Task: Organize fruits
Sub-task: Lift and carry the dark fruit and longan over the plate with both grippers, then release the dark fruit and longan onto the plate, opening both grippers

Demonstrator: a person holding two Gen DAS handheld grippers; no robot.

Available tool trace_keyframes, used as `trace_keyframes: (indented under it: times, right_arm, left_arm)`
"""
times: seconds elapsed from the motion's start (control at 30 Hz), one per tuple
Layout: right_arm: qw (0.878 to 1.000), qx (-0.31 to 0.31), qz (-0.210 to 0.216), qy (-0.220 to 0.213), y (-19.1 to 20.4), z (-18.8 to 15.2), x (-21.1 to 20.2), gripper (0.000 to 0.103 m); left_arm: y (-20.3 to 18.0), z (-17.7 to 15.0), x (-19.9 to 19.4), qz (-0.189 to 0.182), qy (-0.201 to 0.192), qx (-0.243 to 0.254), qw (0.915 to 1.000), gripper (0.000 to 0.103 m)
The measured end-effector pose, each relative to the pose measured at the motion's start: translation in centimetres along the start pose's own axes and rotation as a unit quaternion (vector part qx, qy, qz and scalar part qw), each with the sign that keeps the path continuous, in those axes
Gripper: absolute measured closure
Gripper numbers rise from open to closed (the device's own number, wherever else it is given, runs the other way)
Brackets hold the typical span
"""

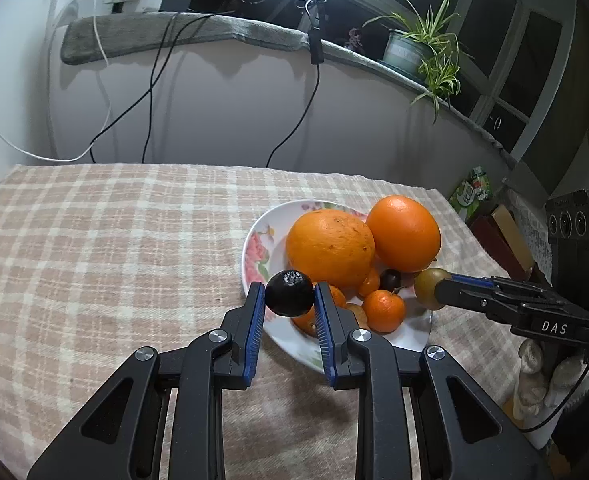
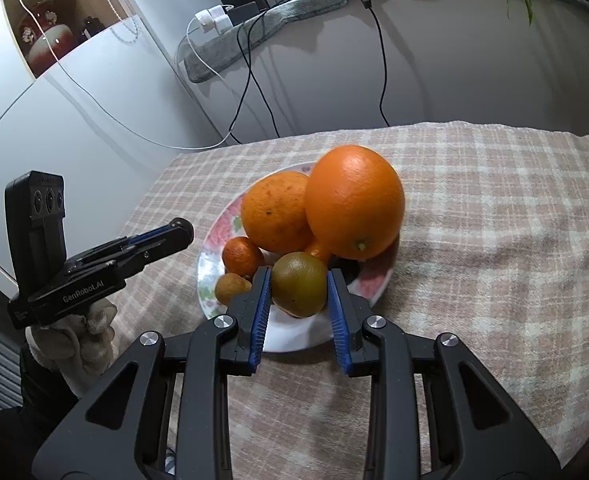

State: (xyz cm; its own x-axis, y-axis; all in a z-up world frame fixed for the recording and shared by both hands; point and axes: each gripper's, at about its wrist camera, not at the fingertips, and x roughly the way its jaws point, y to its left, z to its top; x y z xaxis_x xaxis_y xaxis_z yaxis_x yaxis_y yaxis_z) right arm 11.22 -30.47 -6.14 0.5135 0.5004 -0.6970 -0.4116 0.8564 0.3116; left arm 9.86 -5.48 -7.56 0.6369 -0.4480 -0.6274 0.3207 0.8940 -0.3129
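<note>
Holding fruit in both claws over the floral white plate point(image 1: 254, 236) on the plaid-clothed counter point(image 1: 114, 232): left claw point(image 1: 289, 296) grips a small dark round fruit point(image 1: 289, 294), right claw point(image 2: 299, 286) clamps an olive-green round fruit point(image 2: 299, 283); next move, judged, is setting each down sorted.

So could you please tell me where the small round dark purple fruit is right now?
The small round dark purple fruit sits clamped between the left gripper fingers, at the near left rim of the floral white plate, beside the small oranges.

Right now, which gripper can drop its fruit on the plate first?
Right. The right gripper holds the green fruit over the plate; the left gripper holds the dark fruit at the rim.
</note>
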Motion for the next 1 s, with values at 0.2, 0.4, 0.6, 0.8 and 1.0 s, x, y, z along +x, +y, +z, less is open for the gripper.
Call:
trace_keyframes:
  times: [0.2,0.4,0.6,0.8,1.0]
  right_arm:
    - [1.0,0.003,-0.005,0.002,-0.6,-0.4,0.0,0.074]
    - [1.0,0.002,-0.01,0.0,-0.7,-0.5,0.1,0.074]
    - [1.0,-0.002,-0.014,0.001,-0.5,-0.6,0.1,0.074]
    - [1.0,-0.006,-0.016,0.002,-0.4,-0.6,0.1,0.074]
    - [1.0,-0.013,-0.019,-0.001,-0.2,-0.4,0.1,0.073]
  left_arm:
    - [-0.3,0.3,0.6,0.001,0.004,0.003,1.0,0.08]
    - [-0.6,0.4,1.0,0.003,0.008,0.008,0.9999,0.08]
    - [-0.5,0.6,1.2,0.003,0.01,0.008,0.9999,0.079]
    - [-0.6,0.7,1.2,0.008,0.009,0.009,0.9999,0.077]
    - [-0.8,0.8,0.9,0.012,0.004,0.014,0.9998,0.064]
